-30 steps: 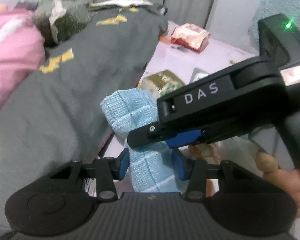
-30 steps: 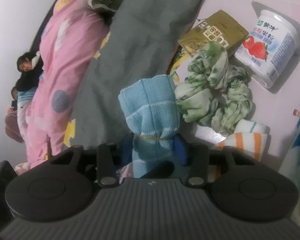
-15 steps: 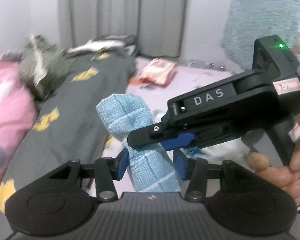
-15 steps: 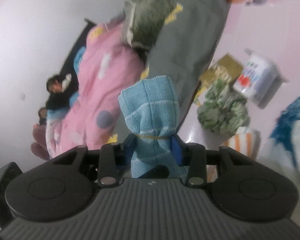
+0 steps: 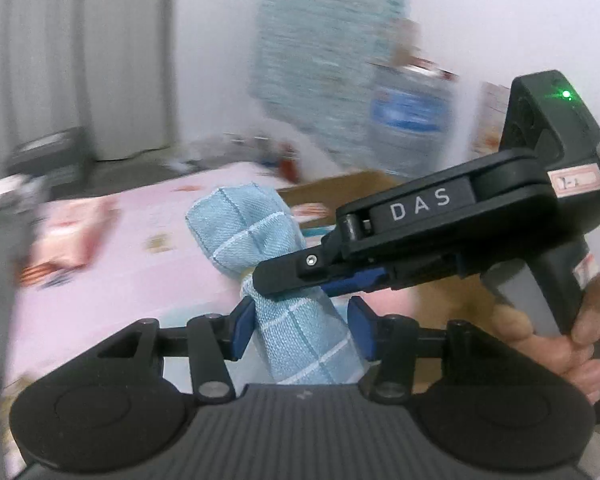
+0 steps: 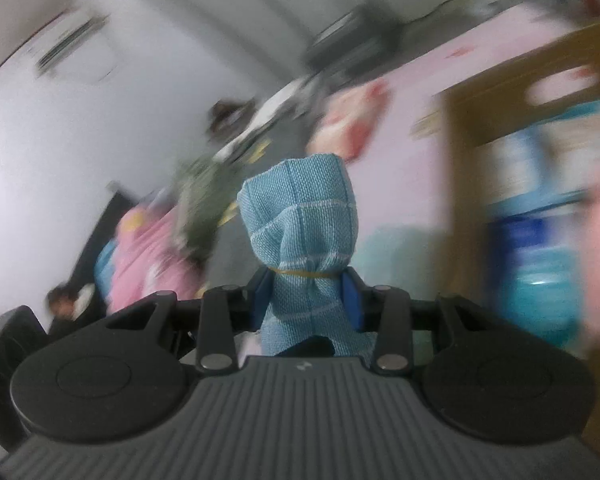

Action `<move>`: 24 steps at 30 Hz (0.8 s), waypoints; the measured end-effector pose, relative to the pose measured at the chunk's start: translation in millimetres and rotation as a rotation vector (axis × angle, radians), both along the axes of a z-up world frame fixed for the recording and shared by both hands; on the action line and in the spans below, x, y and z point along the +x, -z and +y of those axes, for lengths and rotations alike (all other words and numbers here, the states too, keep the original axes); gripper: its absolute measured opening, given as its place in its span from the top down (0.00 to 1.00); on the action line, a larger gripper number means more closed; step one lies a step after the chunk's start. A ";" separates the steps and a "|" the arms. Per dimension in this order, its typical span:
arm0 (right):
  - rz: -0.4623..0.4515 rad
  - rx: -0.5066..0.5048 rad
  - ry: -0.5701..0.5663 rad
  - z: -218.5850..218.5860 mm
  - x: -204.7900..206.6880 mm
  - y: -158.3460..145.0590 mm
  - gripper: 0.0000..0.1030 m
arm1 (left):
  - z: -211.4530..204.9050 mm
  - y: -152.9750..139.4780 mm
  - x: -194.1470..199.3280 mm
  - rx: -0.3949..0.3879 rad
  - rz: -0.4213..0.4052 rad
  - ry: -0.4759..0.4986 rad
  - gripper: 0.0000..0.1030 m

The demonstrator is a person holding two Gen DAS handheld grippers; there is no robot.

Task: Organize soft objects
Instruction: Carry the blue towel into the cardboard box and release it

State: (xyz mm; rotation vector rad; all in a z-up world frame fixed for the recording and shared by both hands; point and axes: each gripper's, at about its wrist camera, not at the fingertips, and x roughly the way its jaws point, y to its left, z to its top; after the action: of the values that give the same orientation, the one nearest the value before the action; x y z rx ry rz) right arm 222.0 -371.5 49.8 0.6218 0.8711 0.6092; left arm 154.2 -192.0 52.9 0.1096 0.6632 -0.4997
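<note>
Soft, even indoor light; backgrounds motion-blurred, fisheye edges curved and dark.

white walls [image 5: 500, 20], grey curtain [image 5: 80, 60], wall air conditioner [image 6: 72, 46].

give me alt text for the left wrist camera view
A rolled blue towel stands between the left gripper's opening jaws while the right gripper, held in a hand, clamps it from the right. The pink surface behind is blurred.
</note>
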 end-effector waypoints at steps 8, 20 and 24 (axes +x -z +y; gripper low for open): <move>0.063 -0.104 0.266 -144.3 -16.2 10.7 0.67 | -122.6 17.7 50.5 -0.012 0.082 0.238 0.48; 0.124 -0.325 0.384 -199.1 19.4 49.3 0.65 | -167.6 72.3 90.8 0.088 0.239 0.244 0.43; 0.121 -0.312 0.395 -200.2 19.4 53.2 0.65 | -149.6 63.5 89.3 0.066 0.235 0.225 0.43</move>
State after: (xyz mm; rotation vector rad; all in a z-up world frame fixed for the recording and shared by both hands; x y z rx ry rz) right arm 241.4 -571.6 -3.4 0.5296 0.9024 0.0759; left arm 243.5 -341.6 -10.5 0.1908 0.9027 -0.7149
